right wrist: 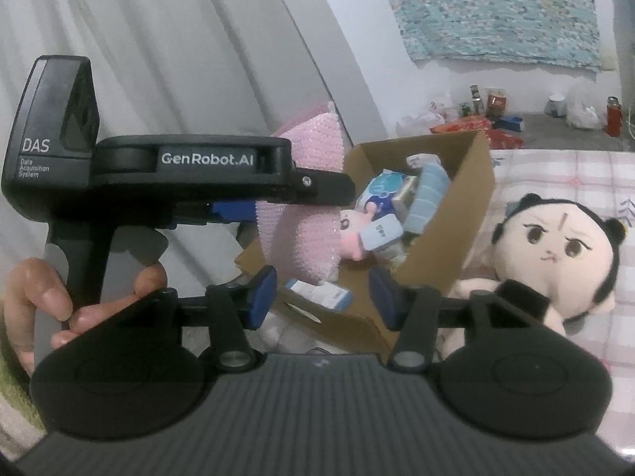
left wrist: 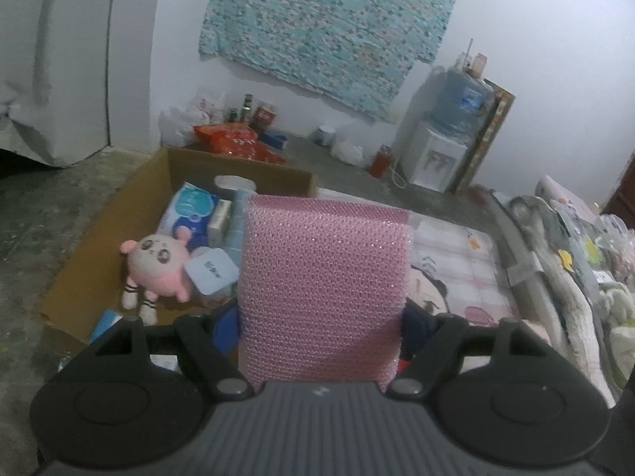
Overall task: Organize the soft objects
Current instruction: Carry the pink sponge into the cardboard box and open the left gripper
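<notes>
A pink mesh sponge (left wrist: 323, 281) fills the middle of the left wrist view, and my left gripper (left wrist: 321, 325) is shut on it across its width. Behind it an open cardboard box (left wrist: 246, 163) holds a pink plush (left wrist: 156, 265) and several tissue packs (left wrist: 190, 210). In the right wrist view my right gripper (right wrist: 323, 297) is open, its blue pads (right wrist: 262, 297) bare, low in front of the box (right wrist: 472, 206). A black-haired doll (right wrist: 555, 246) lies on the checked bedsheet (right wrist: 575, 174) to the right of the box. The sponge (right wrist: 305, 234) shows beside the left gripper's black housing (right wrist: 190, 166).
A person's hand (right wrist: 39, 301) grips the left tool's handle. A heap of folded blankets and clothes (left wrist: 555, 277) lies on the bed's right. Snack bags and bottles (left wrist: 238, 139) stand on the floor by the wall, near a water dispenser (left wrist: 436, 158). A white curtain (right wrist: 158, 39) hangs at left.
</notes>
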`<state>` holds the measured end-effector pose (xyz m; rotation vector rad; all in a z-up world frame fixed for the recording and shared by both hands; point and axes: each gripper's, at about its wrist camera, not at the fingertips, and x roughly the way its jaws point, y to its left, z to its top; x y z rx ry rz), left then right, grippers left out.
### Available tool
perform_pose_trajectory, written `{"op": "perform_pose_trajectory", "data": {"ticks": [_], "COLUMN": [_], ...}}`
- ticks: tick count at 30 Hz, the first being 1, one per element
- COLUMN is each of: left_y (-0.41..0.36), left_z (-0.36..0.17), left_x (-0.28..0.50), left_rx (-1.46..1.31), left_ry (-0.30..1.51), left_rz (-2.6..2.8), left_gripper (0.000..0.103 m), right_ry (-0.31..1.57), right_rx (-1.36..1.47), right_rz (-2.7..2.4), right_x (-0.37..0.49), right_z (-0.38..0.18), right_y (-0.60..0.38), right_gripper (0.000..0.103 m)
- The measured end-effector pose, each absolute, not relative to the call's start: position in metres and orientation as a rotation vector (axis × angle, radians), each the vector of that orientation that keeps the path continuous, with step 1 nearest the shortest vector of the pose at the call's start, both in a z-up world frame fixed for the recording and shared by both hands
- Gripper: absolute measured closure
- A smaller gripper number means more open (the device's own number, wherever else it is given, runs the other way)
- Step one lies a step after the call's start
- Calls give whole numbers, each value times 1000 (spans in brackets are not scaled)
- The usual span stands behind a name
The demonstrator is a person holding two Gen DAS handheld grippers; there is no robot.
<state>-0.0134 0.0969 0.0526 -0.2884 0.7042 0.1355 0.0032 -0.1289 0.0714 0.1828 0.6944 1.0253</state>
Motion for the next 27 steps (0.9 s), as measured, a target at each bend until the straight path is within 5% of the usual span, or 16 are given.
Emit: {"op": "perform_pose_trajectory", "data": {"ticks": [27], "left_y": [230], "left_z": [37], "left_x": [3], "left_rx": [-414], "left_ry": [709], "left_rz": [166], "left_gripper": [23], "right_ry": [680], "right_rx": [87], "right_rz": [956], "right_x": [32], "right_z": [89], "right_y": [-71], "right_gripper": [50]}}
